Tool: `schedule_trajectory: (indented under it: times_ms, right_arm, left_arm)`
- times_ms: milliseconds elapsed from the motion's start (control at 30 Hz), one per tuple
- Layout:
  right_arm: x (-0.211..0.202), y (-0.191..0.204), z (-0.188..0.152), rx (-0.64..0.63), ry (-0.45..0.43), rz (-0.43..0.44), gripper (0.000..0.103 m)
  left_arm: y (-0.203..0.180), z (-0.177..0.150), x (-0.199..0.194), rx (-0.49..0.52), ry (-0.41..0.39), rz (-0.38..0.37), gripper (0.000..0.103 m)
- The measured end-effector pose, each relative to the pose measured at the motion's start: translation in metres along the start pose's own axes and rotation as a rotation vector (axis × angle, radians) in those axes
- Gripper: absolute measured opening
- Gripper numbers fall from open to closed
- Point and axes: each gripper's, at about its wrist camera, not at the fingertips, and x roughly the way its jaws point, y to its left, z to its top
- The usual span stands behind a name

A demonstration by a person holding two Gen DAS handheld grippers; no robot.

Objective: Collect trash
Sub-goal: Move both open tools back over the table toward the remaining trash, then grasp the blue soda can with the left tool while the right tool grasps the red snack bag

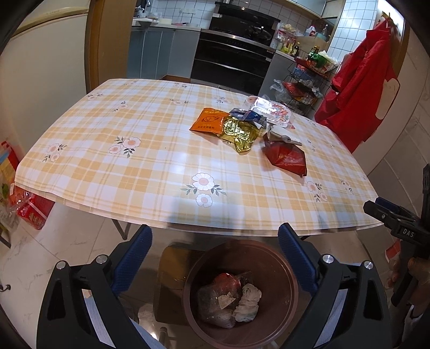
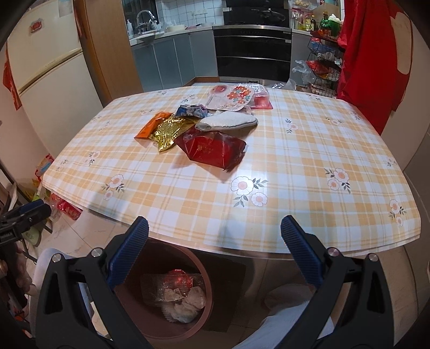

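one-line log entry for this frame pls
left gripper: open, empty | right gripper: open, empty | wrappers: on table | bin: on floor, partly filled

A table [image 1: 134, 161] under a yellow plaid floral cloth stands on pale marble floor [image 1: 61, 247]. Behind: white-tiled wall [image 2: 188, 10], grey cabinets [image 2: 172, 59], black oven [image 1: 233, 61], cream fridge [image 2: 45, 61].

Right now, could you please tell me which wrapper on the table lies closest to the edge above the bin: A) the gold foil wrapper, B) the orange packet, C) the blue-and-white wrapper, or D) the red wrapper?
D: the red wrapper lies nearest the near table edge, above the brown bin; the other wrappers sit farther back.
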Motion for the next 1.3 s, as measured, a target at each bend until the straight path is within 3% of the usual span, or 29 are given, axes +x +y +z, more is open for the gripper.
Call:
schedule_trajectory:
  times_ms: [367, 667, 833, 933, 1100, 1133, 1167, 1300]
  right_arm:
    - [0.036, 0.002, 0.022, -0.097, 0.022, -0.032, 0.097]
    - [0.108, 0.008, 0.070, -0.308, 0.031, -0.002, 0.097]
    - [0.165, 0.019, 0.094, -0.491, 0.096, 0.031, 0.097]
    - [0.196, 0.024, 0.101, -0.600, 0.170, 0.001, 0.097]
    - [0.225, 0.023, 0.109, -0.620, 0.229, 0.034, 0.096]
    - [0.228, 0.021, 0.111, -0.613, 0.237, 0.043, 0.094]
    - [0.231, 0.019, 0.112, -0.598, 0.250, 0.067, 0.082]
    - [0.228, 0.011, 0.114, -0.517, 0.257, 0.135, 0.069]
  left_arm:
    - [0.009, 0.023, 0.027, 0.005, 0.005, 0.008, 0.092]
    - [0.017, 0.055, 0.067, 0.012, 0.018, -0.005, 0.092]
    - [0.021, 0.072, 0.087, 0.012, 0.028, -0.017, 0.092]
    - [0.023, 0.079, 0.098, 0.017, 0.032, -0.014, 0.092]
    - [0.023, 0.086, 0.118, 0.014, 0.053, -0.029, 0.092]
    - [0.022, 0.087, 0.121, 0.016, 0.056, -0.033, 0.092]
    - [0.021, 0.088, 0.123, 0.018, 0.059, -0.038, 0.091]
    - [0.013, 0.096, 0.134, 0.033, 0.068, -0.066, 0.088]
